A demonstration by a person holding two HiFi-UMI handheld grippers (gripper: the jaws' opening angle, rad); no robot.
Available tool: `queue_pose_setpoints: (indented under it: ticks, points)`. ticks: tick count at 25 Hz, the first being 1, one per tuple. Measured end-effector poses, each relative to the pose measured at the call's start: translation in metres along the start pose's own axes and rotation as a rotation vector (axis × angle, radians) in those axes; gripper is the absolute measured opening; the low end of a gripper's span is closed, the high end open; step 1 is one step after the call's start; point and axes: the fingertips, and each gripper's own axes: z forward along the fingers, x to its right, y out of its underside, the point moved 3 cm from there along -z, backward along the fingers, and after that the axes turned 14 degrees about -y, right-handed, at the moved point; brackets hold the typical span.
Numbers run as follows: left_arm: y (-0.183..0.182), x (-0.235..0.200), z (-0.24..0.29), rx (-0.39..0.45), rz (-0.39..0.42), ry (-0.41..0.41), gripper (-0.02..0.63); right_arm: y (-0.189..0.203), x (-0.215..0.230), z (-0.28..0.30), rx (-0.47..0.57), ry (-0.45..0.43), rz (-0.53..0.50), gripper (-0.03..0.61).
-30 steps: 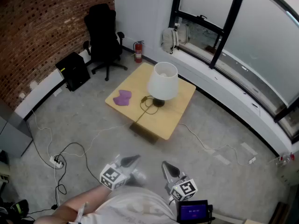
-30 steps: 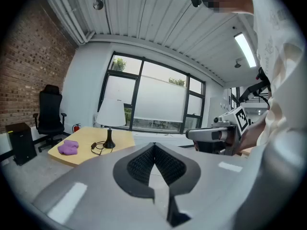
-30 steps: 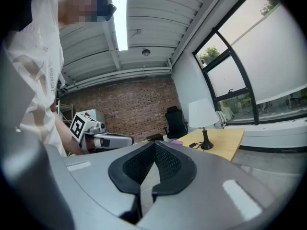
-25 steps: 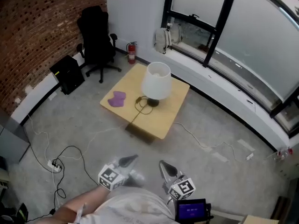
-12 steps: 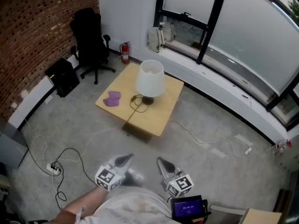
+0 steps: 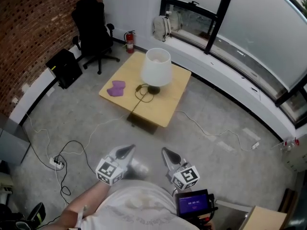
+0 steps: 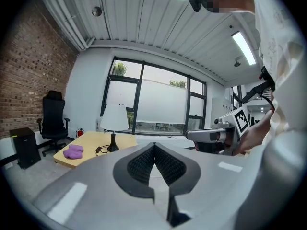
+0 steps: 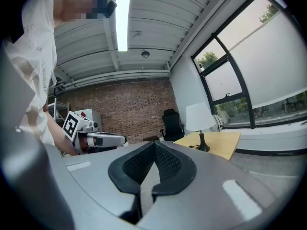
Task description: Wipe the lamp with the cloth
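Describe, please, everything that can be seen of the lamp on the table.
The lamp has a white, slightly tapered shade, seemingly fabric and open at the top, on a thin dark stem with a small round dark base. It stands upright near the middle of the light wooden table. A dark cord leaves its base and lies in loops on the tabletop beside it. The purple cloth lies apart from it, to its left in the head view.

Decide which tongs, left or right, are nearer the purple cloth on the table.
Left. The left tongs are far off but nearly in line with the cloth; the right tongs sit further right.
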Motion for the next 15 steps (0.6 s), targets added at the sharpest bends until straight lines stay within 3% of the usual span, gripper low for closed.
queue_pose_setpoints:
  ticks: [15]
  points:
    - [-0.016, -0.048, 0.015, -0.009, -0.026, -0.064, 0.002, -0.019, 0.018, 0.038, -0.003, -0.025, -0.013, 0.014]
